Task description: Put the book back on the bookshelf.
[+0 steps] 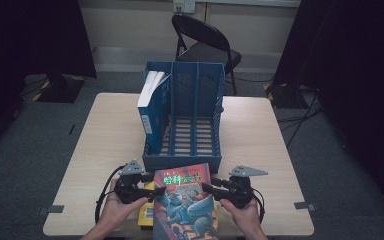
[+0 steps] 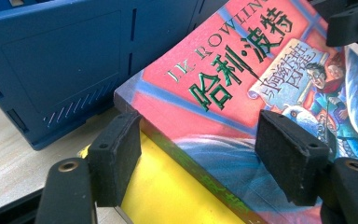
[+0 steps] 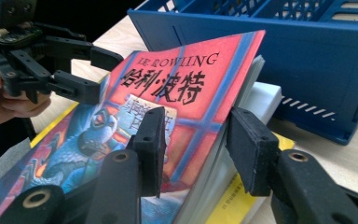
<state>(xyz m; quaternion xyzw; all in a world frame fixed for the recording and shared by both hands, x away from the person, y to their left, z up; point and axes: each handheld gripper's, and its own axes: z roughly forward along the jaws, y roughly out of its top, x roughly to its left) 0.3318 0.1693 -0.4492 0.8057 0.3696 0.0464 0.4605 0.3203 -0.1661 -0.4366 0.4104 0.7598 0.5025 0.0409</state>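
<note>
**Both grippers at the red book's edges, front of table**

High view: red book (image 1: 186, 202) lies on top of a yellow book (image 1: 145, 216) at the near edge of the table (image 1: 260, 150), just in front of the blue file rack (image 1: 184, 117). Left gripper (image 1: 149, 193) is at the book's left edge, right gripper (image 1: 207, 186) at its right edge, each held in a hand. A blue-spined book (image 1: 150, 112) stands in the rack's left slot, other slots bare. Folding chair (image 1: 205, 42) behind the table.

Left gripper view: jaws apart, straddling the left edge of the red book (image 2: 233, 93); one pad is below the edge beside the yellow book (image 2: 168, 191), the other over the cover. Pads not visibly pressing. Rack wall (image 2: 65, 60) just behind.

Right gripper view: jaws straddle the red book's (image 3: 177, 93) right edge, one pad on the cover, the other beside the page block, which it does not visibly touch. That side of the book is tilted up off the yellow book (image 3: 235, 200). Left gripper (image 3: 95, 77) is at the far edge, its fingers above and below the cover. Rack (image 3: 307, 60) close behind.
</note>
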